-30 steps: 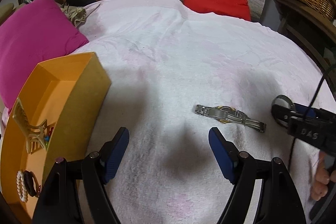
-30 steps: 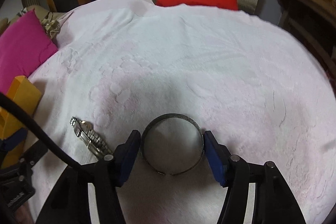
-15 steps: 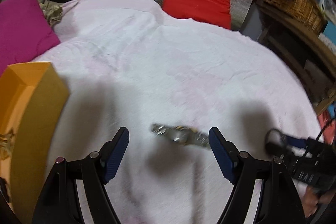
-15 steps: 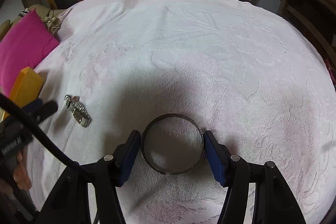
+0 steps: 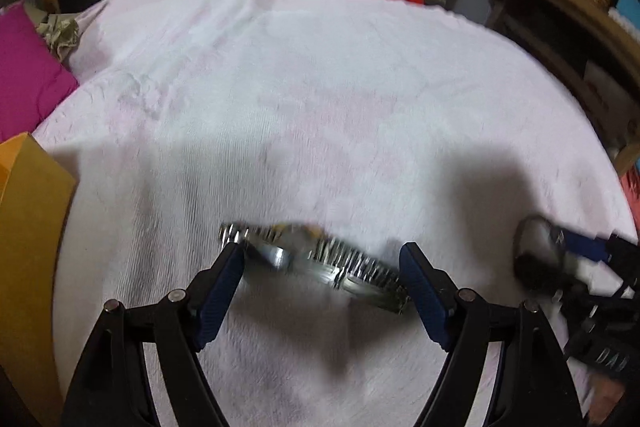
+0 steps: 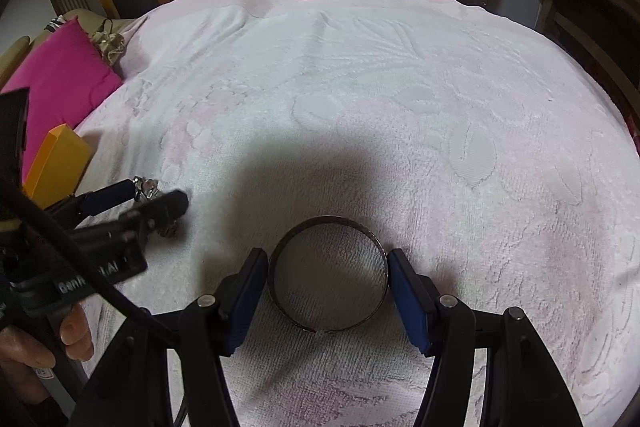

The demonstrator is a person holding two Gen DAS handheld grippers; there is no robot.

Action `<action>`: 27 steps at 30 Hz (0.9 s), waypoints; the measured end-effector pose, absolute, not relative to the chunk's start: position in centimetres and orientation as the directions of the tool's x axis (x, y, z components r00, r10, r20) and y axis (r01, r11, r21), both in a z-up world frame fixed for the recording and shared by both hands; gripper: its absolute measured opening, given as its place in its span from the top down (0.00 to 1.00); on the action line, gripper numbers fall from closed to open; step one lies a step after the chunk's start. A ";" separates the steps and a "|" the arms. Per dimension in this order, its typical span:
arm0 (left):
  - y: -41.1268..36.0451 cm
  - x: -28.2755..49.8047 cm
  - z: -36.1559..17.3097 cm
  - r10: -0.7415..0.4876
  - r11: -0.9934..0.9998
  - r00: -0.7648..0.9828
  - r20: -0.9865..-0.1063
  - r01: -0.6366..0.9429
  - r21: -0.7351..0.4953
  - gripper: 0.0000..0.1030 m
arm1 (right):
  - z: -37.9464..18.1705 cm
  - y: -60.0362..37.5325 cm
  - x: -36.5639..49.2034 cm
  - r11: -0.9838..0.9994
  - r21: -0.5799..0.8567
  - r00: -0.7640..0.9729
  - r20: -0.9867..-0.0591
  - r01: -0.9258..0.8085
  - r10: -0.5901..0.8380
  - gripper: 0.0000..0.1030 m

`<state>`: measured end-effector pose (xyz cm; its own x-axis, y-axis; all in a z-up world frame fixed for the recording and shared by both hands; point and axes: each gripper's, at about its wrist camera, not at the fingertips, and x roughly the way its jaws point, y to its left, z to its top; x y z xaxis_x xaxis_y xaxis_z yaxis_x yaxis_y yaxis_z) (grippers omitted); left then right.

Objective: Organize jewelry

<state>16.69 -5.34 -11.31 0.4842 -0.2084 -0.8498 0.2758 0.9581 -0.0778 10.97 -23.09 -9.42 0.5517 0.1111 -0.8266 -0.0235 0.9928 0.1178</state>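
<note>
A: In the left wrist view, what step is the left gripper (image 5: 322, 265) on?

B: It looks like the approach to a pick. Its jaws stand wide and the wristwatch (image 5: 316, 261) lies flat on the white towel (image 5: 320, 99) between the two blue pads, at their tips. The pads do not look pressed on it, though the picture is blurred there.

A: Which way does the watch run?

B: Its long axis goes almost straight across the gap, from the left pad to the right pad, the right end a little nearer the camera. The case sits left of the middle, the clasp end by the right pad.

A: So closing now would squeeze it end to end?

B: Probably. The next move seems to call for a turn of the wrist, so the pads meet the band's sides, then a carry to the orange box (image 5: 28, 227) at the left edge.

A: And the right wrist view?

B: The right gripper (image 6: 328, 277) holds an open metal bangle (image 6: 328, 277), one pad against each side of the ring, jaws about half apart. The ring's plane faces the camera and its split points near, toward the gripper's body. It hangs over the towel; whether it touches the cloth cannot be told.

A: Where must it go?

B: Likely the same orange box, far left, past the left gripper.
</note>
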 end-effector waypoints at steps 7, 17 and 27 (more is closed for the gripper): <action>-2.4 16.1 -10.6 -0.253 0.943 0.429 -0.867 0.308 -0.124 0.38 | -9.5 -22.6 11.3 0.994 0.108 0.551 -0.829 -0.011 0.096 0.38; 1.9 14.8 -9.3 -0.167 0.957 0.493 -0.854 0.290 -0.020 0.42 | -9.6 -22.0 11.7 0.996 0.089 0.554 -0.830 0.011 0.068 0.37; -2.7 16.5 -10.3 -0.185 0.947 0.517 -0.836 0.322 -0.010 0.31 | -9.8 -21.5 11.9 0.998 0.060 0.559 -0.828 0.026 0.036 0.37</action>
<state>16.51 -2.69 -10.32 0.5167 -0.1851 -0.8359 0.3224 0.9465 -0.0103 11.92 -21.55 -9.81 0.5592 0.0356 -0.8283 0.0258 0.9978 0.0603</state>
